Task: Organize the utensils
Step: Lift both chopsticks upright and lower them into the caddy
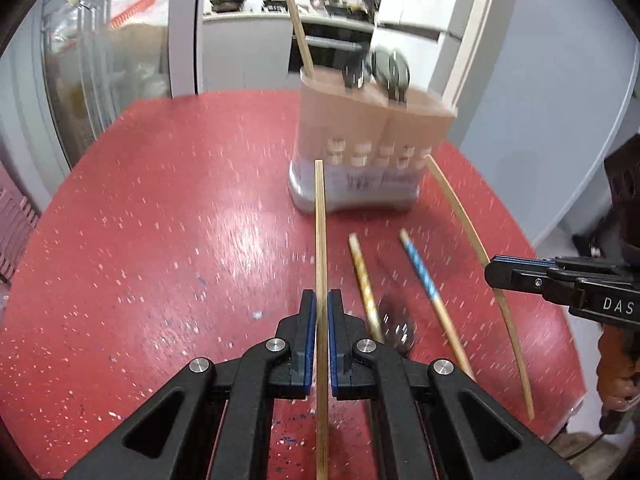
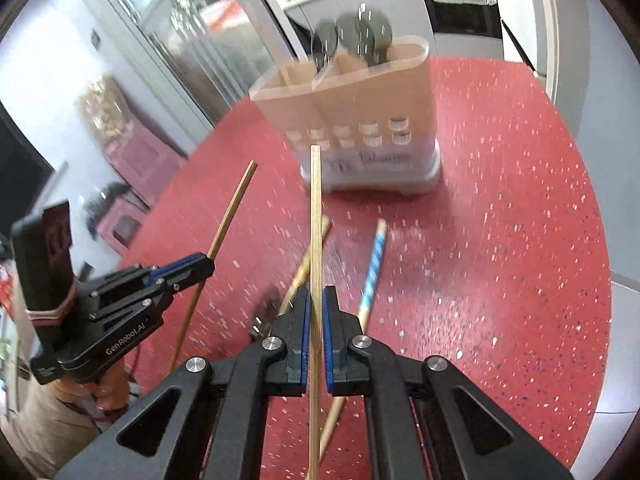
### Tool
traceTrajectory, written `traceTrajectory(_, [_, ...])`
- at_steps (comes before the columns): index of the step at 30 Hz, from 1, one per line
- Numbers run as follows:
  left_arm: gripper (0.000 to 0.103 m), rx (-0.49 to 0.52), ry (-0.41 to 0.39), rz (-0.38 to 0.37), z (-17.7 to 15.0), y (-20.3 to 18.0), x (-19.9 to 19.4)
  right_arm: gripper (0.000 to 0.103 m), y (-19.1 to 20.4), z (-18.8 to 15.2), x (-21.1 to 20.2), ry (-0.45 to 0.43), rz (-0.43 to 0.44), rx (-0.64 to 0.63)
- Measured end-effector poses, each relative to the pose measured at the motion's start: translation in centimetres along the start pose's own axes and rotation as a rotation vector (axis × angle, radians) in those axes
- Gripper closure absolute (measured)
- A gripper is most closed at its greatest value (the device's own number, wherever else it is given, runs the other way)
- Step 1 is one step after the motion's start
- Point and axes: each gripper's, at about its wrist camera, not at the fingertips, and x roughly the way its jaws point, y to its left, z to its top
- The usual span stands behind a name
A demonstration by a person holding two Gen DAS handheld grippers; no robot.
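two-handed carry step of utensil sorting. the left gripper is clamped on a plain bamboo chopstick, which runs between its blue pads and points far toward the utensil caddy. the right gripper is likewise closed on a second plain chopstick, tip aimed at the same caddy; in the left wrist view this gripper enters from the right edge with its stick crossing it. both sticks are lifted off the red speckled table.

the caddy, a beige divided holder on a white base, stands at the far middle of the table. its right compartments hold dark spoon bowls; its left compartment holds one upright chopstick.

on the table, near and between the grippers, lie a gold-patterned chopstick, a blue-patterned chopstick and what appears to be a metal spoon, though motion blur makes that uncertain.

judged step: delivery of the two plain chopsticks to the caddy's left compartment, not yet done. the next move calls for tipping each stick toward vertical, bringing its end over the left opening beside the standing stick, lowering, then letting go. the patterned pair and the spoon remain to be sorted.
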Motion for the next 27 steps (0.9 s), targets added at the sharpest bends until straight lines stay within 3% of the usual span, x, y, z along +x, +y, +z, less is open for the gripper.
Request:
traceTrajectory(7, [0.072, -0.033, -0.121, -0.009, 3.3, -0.1, -3.5, 0.097, 0.0, 3.1, -3.7, -0.125, 0.038, 0.013])
traceTrajectory(13, [0.072, -0.052, -0.227, -0.006, 7.4, -0.2, -5.7, 0.097, 0.9, 6.9, -5.5, -0.231, 0.022, 0.000])
traceTrajectory(19, [0.072, -0.074, -0.320, 0.007, 11.9, -0.2, -6.2, 0.097, 1.3, 11.2, -6.8, -0.338, -0.012, -0.019])
traceTrajectory(27, [0.072, -0.119, -0.416, -0.019, 17.9, -0.2, -4.1, 0.097, 1.4, 16.3, -6.4, -0.448, -0.043, -0.043])
